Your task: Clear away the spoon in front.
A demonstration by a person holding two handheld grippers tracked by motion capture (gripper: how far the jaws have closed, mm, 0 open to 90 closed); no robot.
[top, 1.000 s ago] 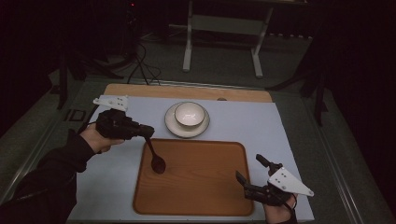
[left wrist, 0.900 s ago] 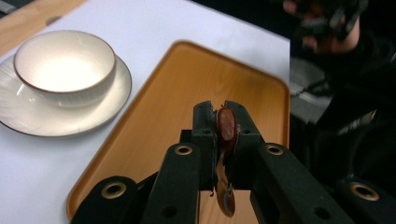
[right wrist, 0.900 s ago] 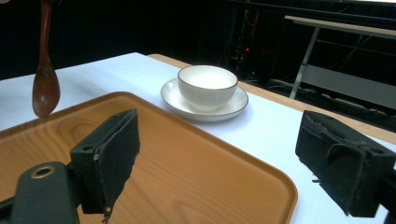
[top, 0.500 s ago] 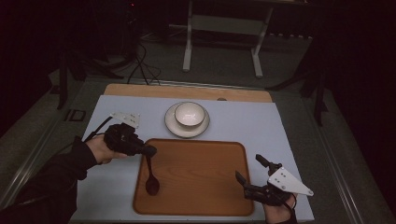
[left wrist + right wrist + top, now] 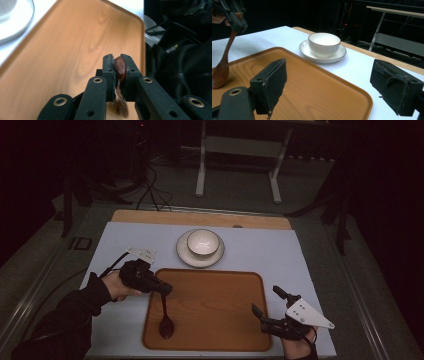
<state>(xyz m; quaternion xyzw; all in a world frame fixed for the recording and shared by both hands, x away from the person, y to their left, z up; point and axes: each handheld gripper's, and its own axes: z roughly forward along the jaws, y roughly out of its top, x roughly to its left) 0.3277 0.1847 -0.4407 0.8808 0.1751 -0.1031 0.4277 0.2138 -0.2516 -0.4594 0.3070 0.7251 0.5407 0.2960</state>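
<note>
A dark wooden spoon [image 5: 165,322] hangs by its handle end from my left gripper [image 5: 165,289], over the left edge of the wooden tray [image 5: 215,330]. Its bowl is down at the tray's surface. In the left gripper view the pads of the left gripper [image 5: 118,58] pinch the spoon handle [image 5: 120,68]. The jaws have just eased open slightly, with the handle still between them. My right gripper [image 5: 265,300] stands open and empty at the tray's near right corner. In the right gripper view, the right gripper [image 5: 330,72] faces the tray [image 5: 317,95], with the spoon [image 5: 222,71] at far left.
A white bowl [image 5: 203,241] sits on a white saucer [image 5: 186,256] just beyond the tray, on the pale blue mat [image 5: 280,255]. The bowl [image 5: 324,43] and saucer [image 5: 338,55] also lie ahead of the right gripper. Table legs and cables stand on the floor behind the table.
My left gripper has come down and toward the near side with the spoon, bringing the spoon's bowl low onto the tray's left part. The right gripper has kept still.
</note>
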